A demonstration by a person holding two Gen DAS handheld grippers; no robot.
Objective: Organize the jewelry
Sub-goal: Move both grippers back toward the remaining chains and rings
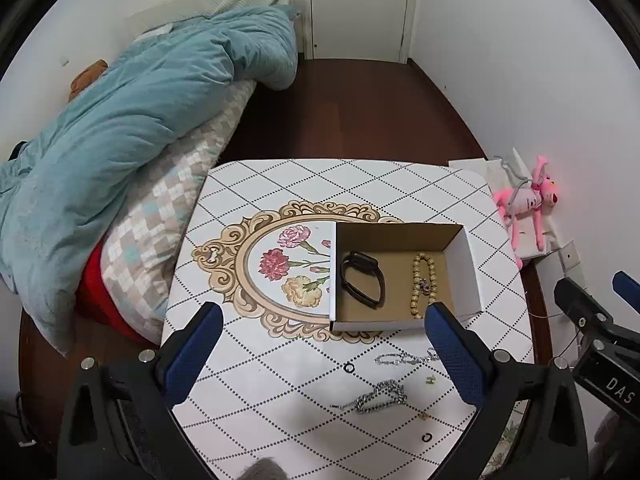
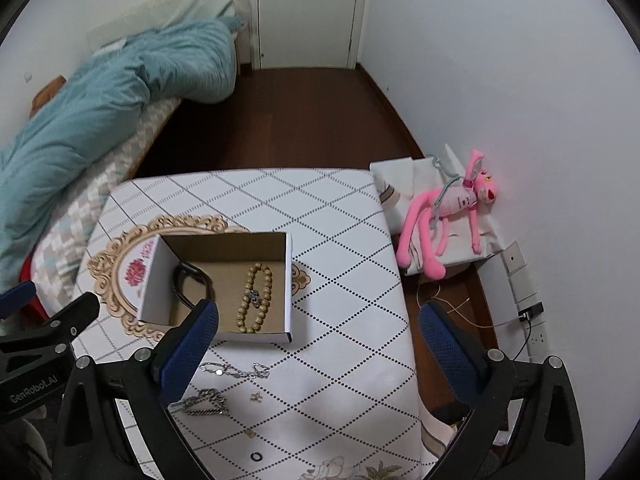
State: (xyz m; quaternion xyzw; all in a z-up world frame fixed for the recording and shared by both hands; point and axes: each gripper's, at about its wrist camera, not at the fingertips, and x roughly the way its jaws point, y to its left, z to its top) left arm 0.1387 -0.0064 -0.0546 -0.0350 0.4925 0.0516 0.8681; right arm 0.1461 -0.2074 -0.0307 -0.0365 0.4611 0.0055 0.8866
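Both pairs of blue-padded fingers [image 1: 208,320] stood spread wide with nothing between them. The left gripper [image 1: 320,340] hung above the near half of the desk [image 1: 280,184], the right gripper [image 2: 320,340] above its right edge.

Just beyond the left fingers stood the open cardboard box [image 1: 400,236]. Inside it the black band [image 1: 362,280] lay on the left and the string of golden beads [image 1: 422,284] on the right, both with their long axes running front to back.

On the desk in front of the box lay a thin silver chain [image 1: 404,358] stretched left to right, a heavier silver chain [image 1: 380,396] bunched nearer the camera, two small black rings [image 1: 349,368] and small gold pieces [image 1: 431,379].

A pink plush toy [image 2: 452,216] lay off the desk's right side.
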